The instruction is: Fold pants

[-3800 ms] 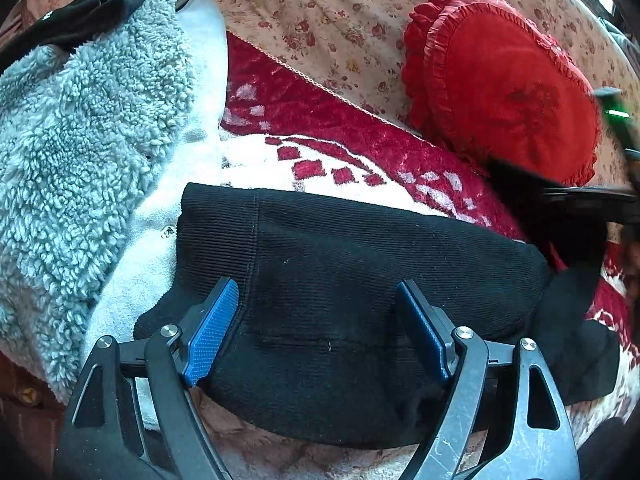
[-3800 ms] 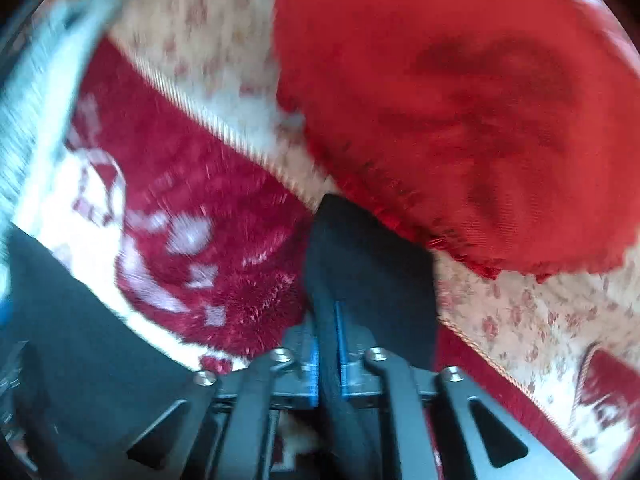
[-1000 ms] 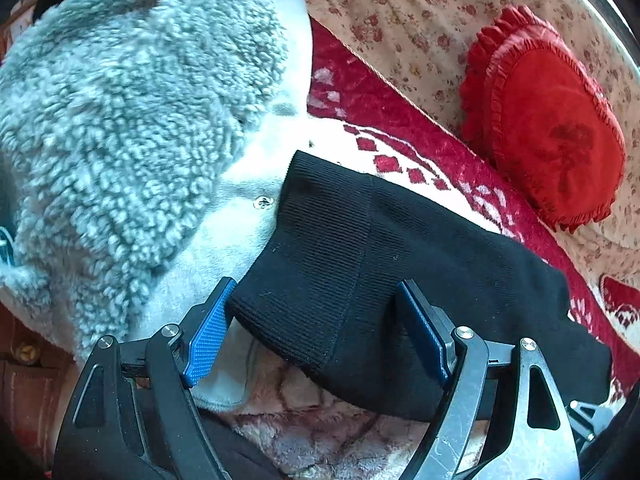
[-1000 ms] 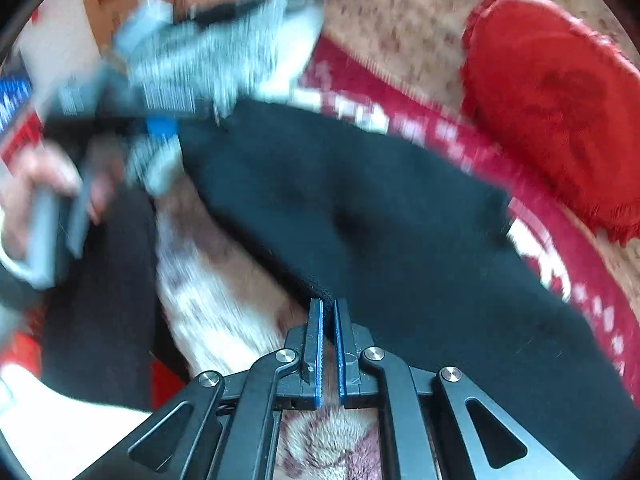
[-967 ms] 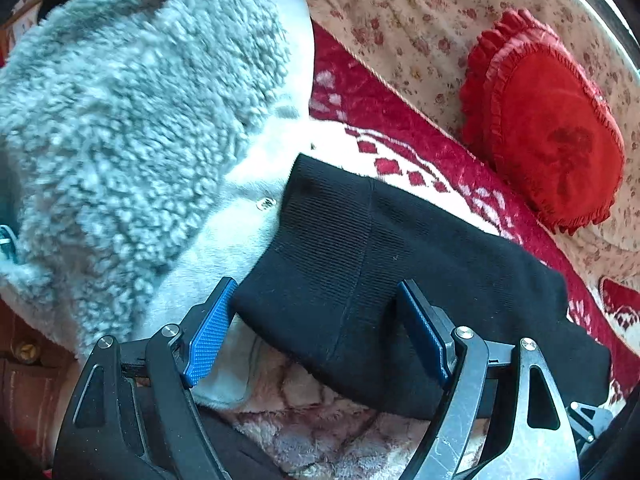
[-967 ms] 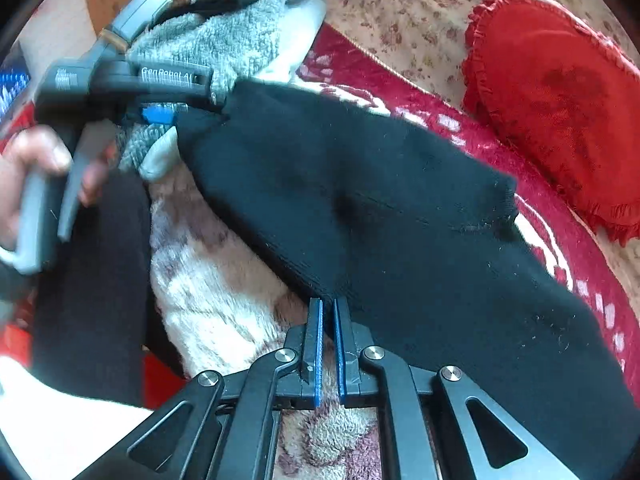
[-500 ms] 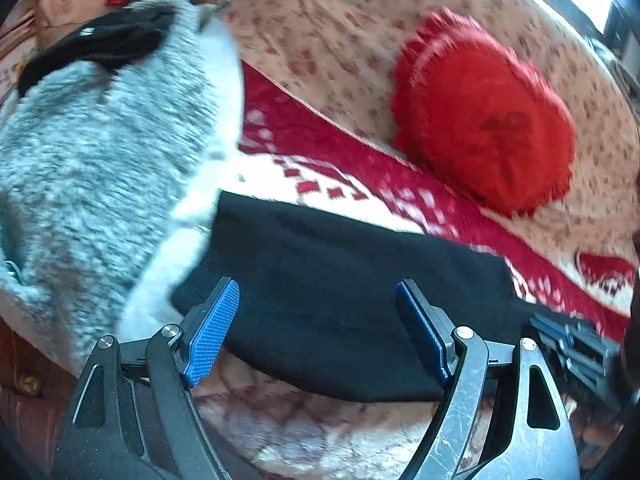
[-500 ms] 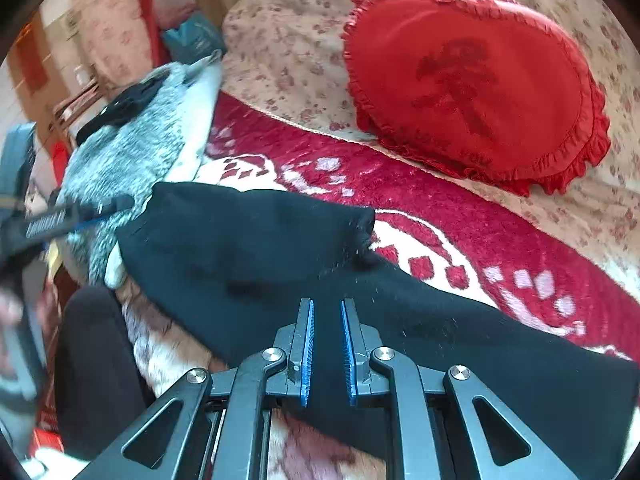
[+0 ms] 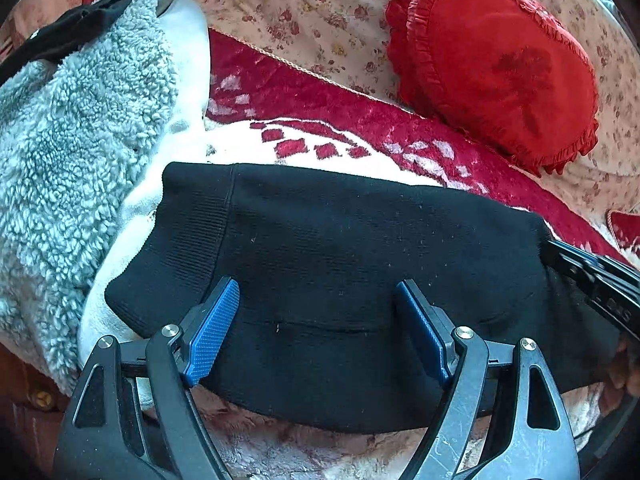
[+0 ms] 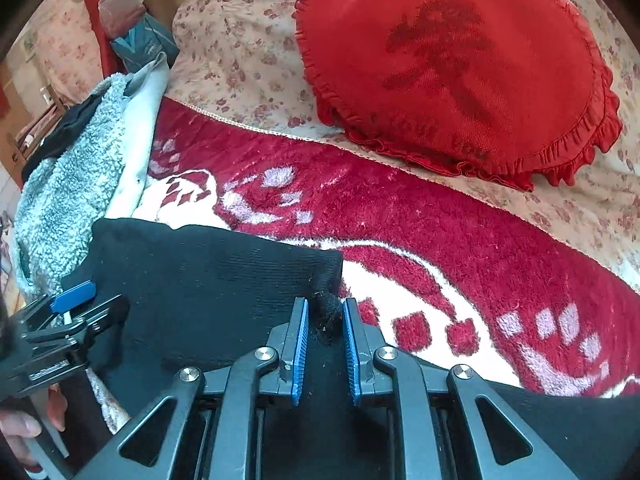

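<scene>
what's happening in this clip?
A person is folding black knit pants on a red-and-white blanket, with a hand-held gripper in each hand. The left hand-held gripper is wide open over the pants, gripping nothing. The right hand-held gripper has its jaws slightly parted around a bunched corner of the fabric; whether it is pinching it is unclear. A red heart-shaped pillow and a grey fleece garment lie alongside.

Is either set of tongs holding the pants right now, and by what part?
Left tongs are open, holding nothing. Right tongs stand slightly apart around a bunched corner of the black pants; whether they grip it cannot be told.
</scene>
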